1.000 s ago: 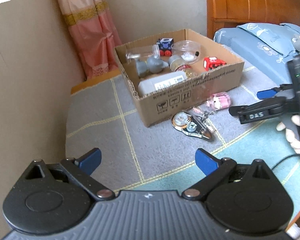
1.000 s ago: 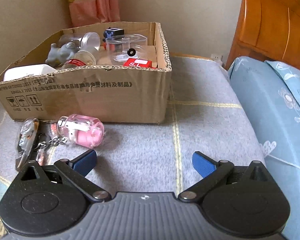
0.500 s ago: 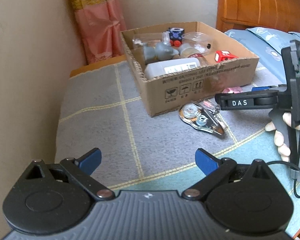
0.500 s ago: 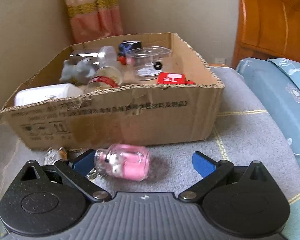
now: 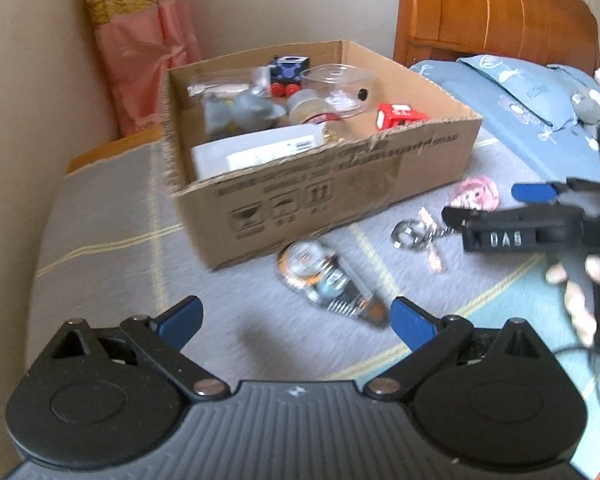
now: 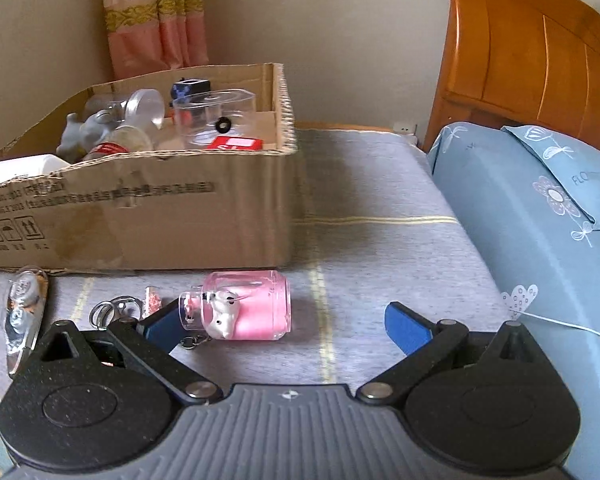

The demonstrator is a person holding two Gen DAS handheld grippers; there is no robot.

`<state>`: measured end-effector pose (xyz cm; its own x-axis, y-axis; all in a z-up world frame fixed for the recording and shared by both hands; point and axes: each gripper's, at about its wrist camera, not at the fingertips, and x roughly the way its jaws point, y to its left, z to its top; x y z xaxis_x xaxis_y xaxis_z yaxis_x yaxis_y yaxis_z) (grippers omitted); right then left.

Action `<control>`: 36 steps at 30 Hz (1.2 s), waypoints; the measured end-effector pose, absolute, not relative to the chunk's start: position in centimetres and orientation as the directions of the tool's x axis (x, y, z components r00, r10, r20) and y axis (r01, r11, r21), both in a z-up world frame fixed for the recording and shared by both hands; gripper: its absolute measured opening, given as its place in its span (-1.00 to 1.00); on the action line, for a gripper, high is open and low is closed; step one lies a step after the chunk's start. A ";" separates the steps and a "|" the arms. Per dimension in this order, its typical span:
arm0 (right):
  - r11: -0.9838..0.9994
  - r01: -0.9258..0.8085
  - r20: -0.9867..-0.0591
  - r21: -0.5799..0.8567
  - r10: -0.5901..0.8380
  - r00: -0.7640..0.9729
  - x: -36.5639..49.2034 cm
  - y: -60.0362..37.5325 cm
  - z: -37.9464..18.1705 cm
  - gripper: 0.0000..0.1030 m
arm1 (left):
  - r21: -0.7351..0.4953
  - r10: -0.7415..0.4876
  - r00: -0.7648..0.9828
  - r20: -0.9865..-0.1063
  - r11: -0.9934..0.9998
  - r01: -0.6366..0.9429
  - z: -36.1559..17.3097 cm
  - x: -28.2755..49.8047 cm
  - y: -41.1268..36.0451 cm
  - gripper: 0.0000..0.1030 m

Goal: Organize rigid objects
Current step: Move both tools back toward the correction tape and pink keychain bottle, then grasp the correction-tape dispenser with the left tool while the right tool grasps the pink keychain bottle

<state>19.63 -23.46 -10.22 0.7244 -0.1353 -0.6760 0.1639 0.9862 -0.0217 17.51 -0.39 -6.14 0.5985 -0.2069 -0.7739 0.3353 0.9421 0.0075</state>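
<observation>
My right claw (image 6: 288,326) hangs low over a grey mat (image 6: 372,200), its blue fingers spread wide and holding nothing, as a pink jar keychain (image 6: 246,306) lies on its side just ahead, its neck close beside the left fingertip (image 6: 162,326); whether they touch I cannot tell. The jar's key rings (image 6: 114,308) trail toward nine o'clock, and a clear correction-tape dispenser (image 6: 22,314) rests farther out the same way. A cardboard box (image 6: 140,208) stands at eleven o'clock from the jar, loaded with a grey figurine (image 6: 88,130), a clear plastic tub (image 6: 214,116), a red carton (image 6: 236,144) and a white bottle (image 6: 18,168). A blue floral pillow (image 6: 540,216) fills the three o'clock side before a wooden headboard (image 6: 532,52). My left claw (image 5: 296,320) is likewise spread and empty above the mat, the tape dispenser (image 5: 328,284) just ahead at twelve o'clock, the box (image 5: 340,196) beyond it, and the right claw (image 5: 512,210) in from three o'clock beside the jar (image 5: 476,196).
</observation>
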 end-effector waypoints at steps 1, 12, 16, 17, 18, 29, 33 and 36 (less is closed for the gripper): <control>0.986 0.162 -0.675 -0.022 -0.135 0.726 19.5 -23.5 -10.3 1.00 | 0.003 -0.213 0.596 -0.774 0.941 0.339 -6.4 17.9 -0.8 0.93; 0.990 0.138 -0.669 -0.023 -0.118 0.734 19.5 -23.4 -10.3 1.00 | 0.033 -0.136 0.580 -0.803 0.962 0.272 -8.7 19.1 0.4 0.94; 0.990 0.137 -0.667 -0.023 -0.117 0.735 19.5 -23.4 -10.3 1.00 | 0.052 -0.089 0.584 -0.806 0.974 0.221 -8.7 18.6 2.7 0.94; 0.990 0.136 -0.667 -0.023 -0.117 0.736 19.5 -23.4 -10.3 1.00 | 0.050 -0.082 0.583 -0.808 0.977 0.206 -8.7 18.6 3.3 0.94; 0.991 0.134 -0.667 -0.022 -0.115 0.736 19.5 -23.5 -10.3 1.00 | 0.051 -0.071 0.583 -0.809 0.981 0.190 -8.7 18.6 3.8 0.94; 0.998 0.058 -0.684 -0.025 -0.060 0.727 18.9 -23.8 -10.1 1.00 | 0.127 0.079 0.607 -0.791 0.991 0.037 -8.5 19.7 7.3 0.93; 1.000 0.004 -0.684 -0.026 -0.021 0.729 18.4 -23.8 -10.1 1.00 | 0.084 -0.005 0.616 -0.788 0.990 0.115 -7.8 18.5 5.1 0.93; 0.999 -0.028 -0.683 -0.028 0.001 0.730 18.3 -23.9 -10.1 1.00 | 0.047 -0.061 0.608 -0.791 0.986 0.161 -7.6 18.5 3.0 0.93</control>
<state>18.26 -23.89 -10.06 0.7302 0.0011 -0.6832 -0.0281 0.9992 -0.0284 18.47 3.03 -7.58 0.6085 -0.0611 -0.7912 0.1607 0.9859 0.0475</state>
